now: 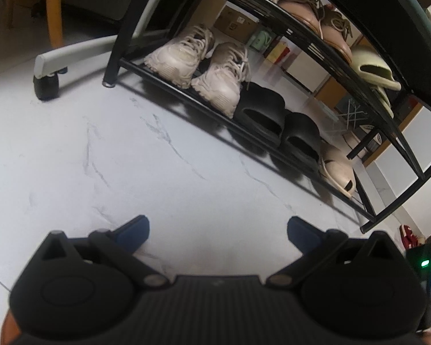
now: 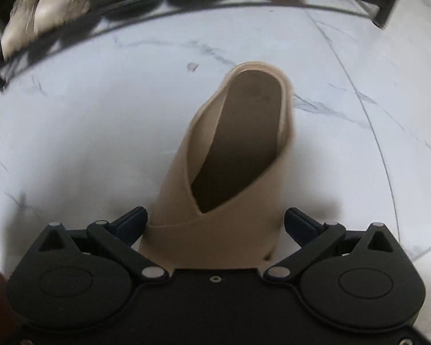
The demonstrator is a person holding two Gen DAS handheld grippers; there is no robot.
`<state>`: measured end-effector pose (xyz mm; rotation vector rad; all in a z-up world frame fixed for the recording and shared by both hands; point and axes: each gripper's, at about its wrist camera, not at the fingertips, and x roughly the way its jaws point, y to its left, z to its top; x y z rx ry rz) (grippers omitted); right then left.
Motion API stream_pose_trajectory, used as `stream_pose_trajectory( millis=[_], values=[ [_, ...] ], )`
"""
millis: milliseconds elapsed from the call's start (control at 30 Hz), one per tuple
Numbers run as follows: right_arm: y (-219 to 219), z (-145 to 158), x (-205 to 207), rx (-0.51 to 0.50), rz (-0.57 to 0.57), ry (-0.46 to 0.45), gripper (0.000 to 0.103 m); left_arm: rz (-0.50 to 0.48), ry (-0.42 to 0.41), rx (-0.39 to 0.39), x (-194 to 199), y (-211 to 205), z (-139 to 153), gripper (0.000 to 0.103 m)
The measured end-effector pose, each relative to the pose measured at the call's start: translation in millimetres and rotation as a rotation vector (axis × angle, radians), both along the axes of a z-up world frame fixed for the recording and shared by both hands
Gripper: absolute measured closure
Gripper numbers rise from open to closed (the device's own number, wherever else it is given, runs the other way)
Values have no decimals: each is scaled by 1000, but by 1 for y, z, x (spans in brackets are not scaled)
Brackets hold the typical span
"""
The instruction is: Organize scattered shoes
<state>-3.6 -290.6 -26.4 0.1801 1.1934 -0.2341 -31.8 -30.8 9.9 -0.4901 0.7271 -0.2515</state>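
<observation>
Black rack [image 1: 275, 146] bottom shelf: cream sneakers [image 1: 198, 66], black slides [image 1: 278, 126]

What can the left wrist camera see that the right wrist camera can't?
Only the left view shows the full rack with its upper shelf of brown lace-ups and pale slides, the black slides and a beige slide below, and the empty, open left tool. Only the right view shows a beige slide on the floor between the fingers of the open right tool. Both show the marble floor, the rack's bottom rail and the white sneakers.
</observation>
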Motion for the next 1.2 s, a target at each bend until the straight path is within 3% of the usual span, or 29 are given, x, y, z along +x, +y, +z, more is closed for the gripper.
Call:
stream_pose_trajectory(
  millis=[100,300,500,667,833,900,1067,1200],
  values=[
    [1,1,-3,-9,102,-29,3,3,5,-7,1,0,-1,1],
    [-22,21,-11,41,34,-124,7,4,10,-12,2,1,-2,1],
    [-71,50,-31,242,-129,-267,9,7,10,-9,0,-3,-2,1],
    [-116,57,-52,434,-274,-319,9,5,10,-2,0,-4,-2,1],
    [-111,43,-48,76,-6,-246,9,2,10,1,0,-5,-2,1],
    [-116,31,-48,62,9,-225,11,2,10,2,0,-5,-2,1],
    [-119,25,-47,1,-19,-314,4,1,13,1,1,-5,-2,1],
    [-113,17,-27,-26,-5,-253,2,1,16,-3,1,-5,-3,1]
  ],
)
